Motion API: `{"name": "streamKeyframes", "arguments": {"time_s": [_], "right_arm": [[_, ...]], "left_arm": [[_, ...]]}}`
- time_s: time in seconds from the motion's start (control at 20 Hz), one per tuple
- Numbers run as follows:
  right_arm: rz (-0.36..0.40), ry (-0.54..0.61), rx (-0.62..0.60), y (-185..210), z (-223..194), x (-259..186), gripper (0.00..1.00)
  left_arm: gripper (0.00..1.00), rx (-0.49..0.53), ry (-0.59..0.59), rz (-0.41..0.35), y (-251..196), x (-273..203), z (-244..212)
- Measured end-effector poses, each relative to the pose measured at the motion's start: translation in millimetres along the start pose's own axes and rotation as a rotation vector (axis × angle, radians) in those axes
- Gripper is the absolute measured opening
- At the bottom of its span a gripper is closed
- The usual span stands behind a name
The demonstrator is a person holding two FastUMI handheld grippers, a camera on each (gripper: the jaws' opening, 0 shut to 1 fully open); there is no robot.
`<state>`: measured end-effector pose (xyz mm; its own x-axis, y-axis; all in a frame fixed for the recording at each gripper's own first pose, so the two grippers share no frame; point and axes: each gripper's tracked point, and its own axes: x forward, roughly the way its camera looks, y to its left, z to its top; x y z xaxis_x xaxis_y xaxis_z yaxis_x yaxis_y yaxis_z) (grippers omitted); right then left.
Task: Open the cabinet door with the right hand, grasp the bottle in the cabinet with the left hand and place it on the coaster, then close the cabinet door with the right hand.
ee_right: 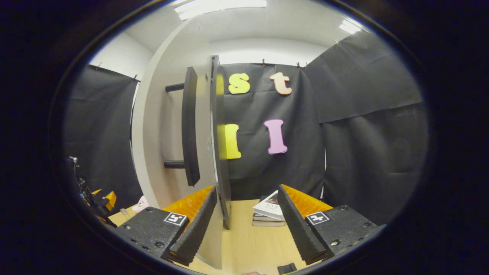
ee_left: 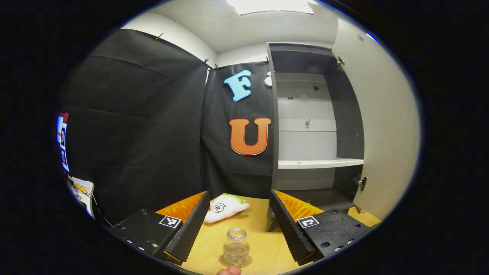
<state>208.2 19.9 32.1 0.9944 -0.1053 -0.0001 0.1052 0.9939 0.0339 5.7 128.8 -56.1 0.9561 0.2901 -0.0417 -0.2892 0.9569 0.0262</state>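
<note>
A small clear glass bottle (ee_left: 237,246) without a cap stands upright on a round woven coaster (ee_left: 235,262) on the wooden table. My left gripper (ee_left: 239,194) is open, and the bottle sits low between its wide-spread fingers, touching neither. The cabinet (ee_left: 305,126) at the right has its door (ee_left: 382,114) swung wide, and its shelves are bare. In the right gripper view the door's edge (ee_right: 219,152) stands just inside the left finger of my open right gripper (ee_right: 247,189). The door's black bar handle (ee_right: 190,126) lies left of that edge.
A white plush toy (ee_left: 225,208) lies on the table beyond the bottle. A fingertip (ee_left: 229,270) shows at the bottom edge near the coaster. A stack of books (ee_right: 269,212) rests on the table by the right gripper's right finger.
</note>
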Motion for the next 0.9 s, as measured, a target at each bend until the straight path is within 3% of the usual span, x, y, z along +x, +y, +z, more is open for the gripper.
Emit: {"name": "streamKeyframes", "arguments": {"time_s": [0.2, 0.5, 0.9], "right_arm": [[-0.103, -0.054, 0.040, -31.3, 14.4, 2.7, 0.99], [-0.071, -0.091, 0.069, -28.0, 36.6, 12.7, 0.99], [0.005, -0.122, 0.019, -1.8, 61.0, 15.6, 0.98]], "left_arm": [[0.95, 0.049, 0.002, -0.057, -18.4, -15.0, 16.3], [0.94, 0.074, 0.005, -0.144, -55.7, -9.9, 41.9], [0.94, 0.084, -0.001, -0.200, -91.1, -19.2, 46.7]]}}
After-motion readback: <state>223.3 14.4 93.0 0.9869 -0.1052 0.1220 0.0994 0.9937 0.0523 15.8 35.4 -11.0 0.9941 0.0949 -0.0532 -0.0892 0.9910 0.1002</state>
